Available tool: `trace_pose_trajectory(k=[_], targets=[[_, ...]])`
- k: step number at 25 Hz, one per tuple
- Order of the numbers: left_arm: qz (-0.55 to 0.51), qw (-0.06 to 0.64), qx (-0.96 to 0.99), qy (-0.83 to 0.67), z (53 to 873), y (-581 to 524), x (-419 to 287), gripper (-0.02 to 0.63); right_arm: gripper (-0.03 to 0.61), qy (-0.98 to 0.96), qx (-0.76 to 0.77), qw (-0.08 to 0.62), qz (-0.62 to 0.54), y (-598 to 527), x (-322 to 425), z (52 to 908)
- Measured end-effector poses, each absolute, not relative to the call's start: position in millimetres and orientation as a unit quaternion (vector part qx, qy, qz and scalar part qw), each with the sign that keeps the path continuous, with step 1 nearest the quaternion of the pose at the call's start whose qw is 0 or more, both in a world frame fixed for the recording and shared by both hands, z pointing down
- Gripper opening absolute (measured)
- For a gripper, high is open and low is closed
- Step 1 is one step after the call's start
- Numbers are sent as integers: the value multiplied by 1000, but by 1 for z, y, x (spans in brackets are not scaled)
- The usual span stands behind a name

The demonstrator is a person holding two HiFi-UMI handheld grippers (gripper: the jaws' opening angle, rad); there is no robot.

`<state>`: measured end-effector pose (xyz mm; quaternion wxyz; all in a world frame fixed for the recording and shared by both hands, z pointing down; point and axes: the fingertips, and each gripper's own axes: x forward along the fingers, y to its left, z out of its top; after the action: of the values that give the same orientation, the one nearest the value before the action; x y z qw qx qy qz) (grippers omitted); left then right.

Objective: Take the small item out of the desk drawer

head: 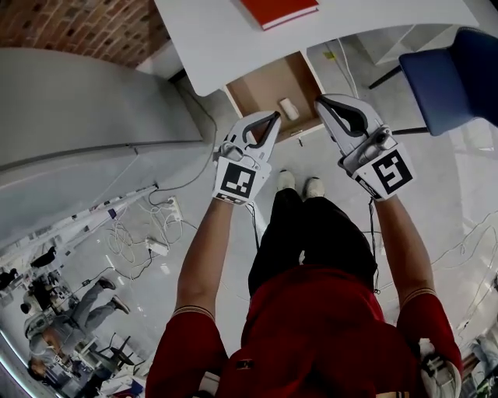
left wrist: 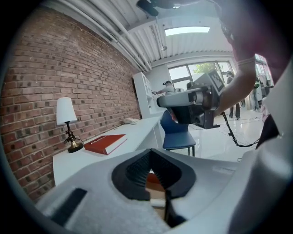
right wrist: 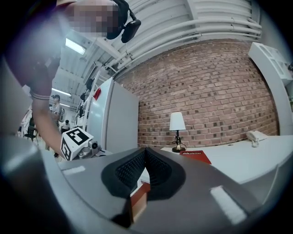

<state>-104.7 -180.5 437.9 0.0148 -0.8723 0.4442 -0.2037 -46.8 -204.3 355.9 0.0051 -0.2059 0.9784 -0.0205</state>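
Both my pairs of jaws were closed with nothing between them. My left gripper and my right gripper hung over the front of the pulled-out drawer with the bare brown wooden bottom.

The small white cylindrical item lay on that bottom, toward the drawer's right side and near its front. It sat between my two tips. Its long axis ran roughly from the drawer's back to its front, a little slanted. In the head view my left tips looked the nearer, just beside it, with the item to their right and slightly farther in.

I judged those jaws would need to open and straddle its short width. The drawer's front rim lay close below my tips, and the flat white desk top overhung the back. The thin red book on the desk and the blue padded chair stood well apart.
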Motion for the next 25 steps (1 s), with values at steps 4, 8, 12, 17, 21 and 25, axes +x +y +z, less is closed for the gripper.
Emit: trace_pose_trajectory(k=[4, 8, 12, 17, 21, 25], targets=[[-229, 5, -886, 403, 481, -195, -110, 6, 12, 976, -218, -6, -28, -213, -59, 378], [-262, 8, -896, 358, 520, -207, -116, 6, 12, 972, -229, -14, -39, -222, -65, 405], [-303, 8, -902, 309, 561, -216, -118, 6, 12, 966, -252, -33, -51, -237, -60, 436], [-351, 17, -902, 250, 608, -219, -115, 30, 11, 959, -273, -46, -59, -250, -54, 469], [-391, 26, -898, 202, 642, -221, -114, 55, 11, 956, -280, -50, -72, -255, -53, 488], [-436, 41, -888, 141, 677, -222, -111, 100, 11, 955, -279, -54, -80, -257, -54, 498]])
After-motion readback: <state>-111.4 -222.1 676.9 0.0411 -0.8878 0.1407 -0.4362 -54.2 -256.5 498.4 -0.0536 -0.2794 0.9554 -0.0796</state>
